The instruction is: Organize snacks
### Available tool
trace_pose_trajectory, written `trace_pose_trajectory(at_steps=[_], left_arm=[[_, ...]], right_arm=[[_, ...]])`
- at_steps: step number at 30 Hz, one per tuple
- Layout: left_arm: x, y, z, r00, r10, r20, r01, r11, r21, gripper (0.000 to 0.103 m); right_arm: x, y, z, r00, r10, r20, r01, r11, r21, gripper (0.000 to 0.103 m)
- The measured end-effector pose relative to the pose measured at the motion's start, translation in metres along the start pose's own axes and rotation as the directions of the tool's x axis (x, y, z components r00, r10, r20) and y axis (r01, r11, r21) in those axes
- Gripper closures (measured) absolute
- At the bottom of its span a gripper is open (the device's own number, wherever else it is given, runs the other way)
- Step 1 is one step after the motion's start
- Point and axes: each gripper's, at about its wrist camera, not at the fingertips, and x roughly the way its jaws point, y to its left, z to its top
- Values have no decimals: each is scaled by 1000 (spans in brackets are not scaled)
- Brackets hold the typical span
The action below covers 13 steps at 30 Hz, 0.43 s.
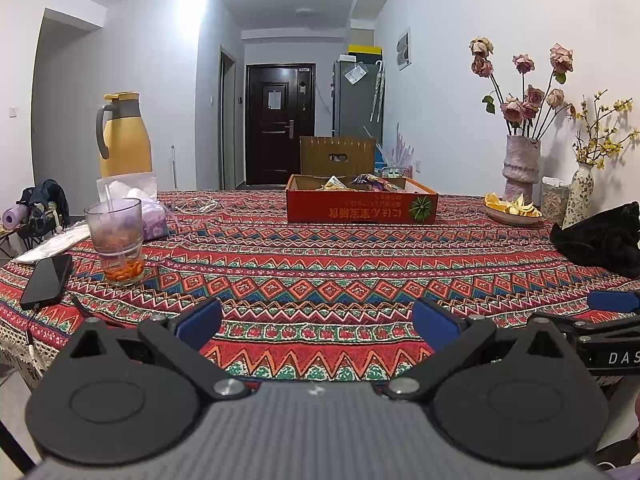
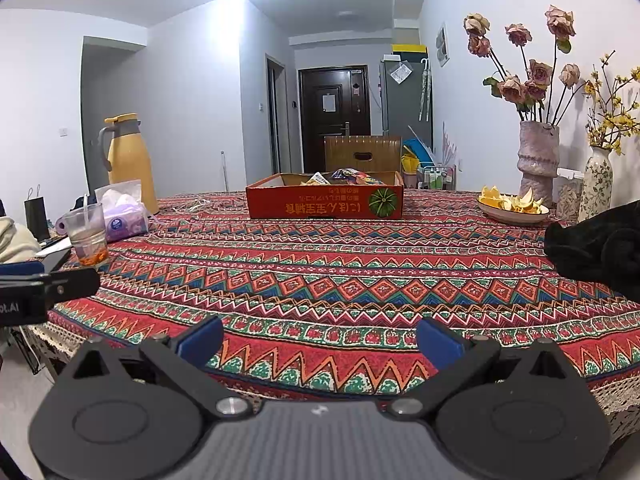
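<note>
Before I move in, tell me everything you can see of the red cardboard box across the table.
The red cardboard box is a shallow open tray with brown inner walls. Its near side bears yellow print, upside down from here, and a green round fruit emblem on the right. It sits flat on the patterned tablecloth at the far side, with crinkly snack packets heaped inside. Neither gripper touches it.

Both wrist views low at near table edge, facing far red box (image 1: 362, 208); shared.

Snack packets (image 1: 362, 183) lie heaped inside the red cardboard tray (image 1: 352, 209).
</note>
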Motion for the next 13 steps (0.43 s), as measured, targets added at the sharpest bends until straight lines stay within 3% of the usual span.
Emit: trace_pose_trajectory(at_steps=[8,13], left_arm=[[-2,1,2,1000,-18,0,18,1000,-1,0],[4,3,4,997,-79,2,79,997,-1,0]], right_arm=[[0,0,0,1000,0,3,0,1000,-1,0],[4,-2,1,1000,-4,7,4,1000,-8,0]])
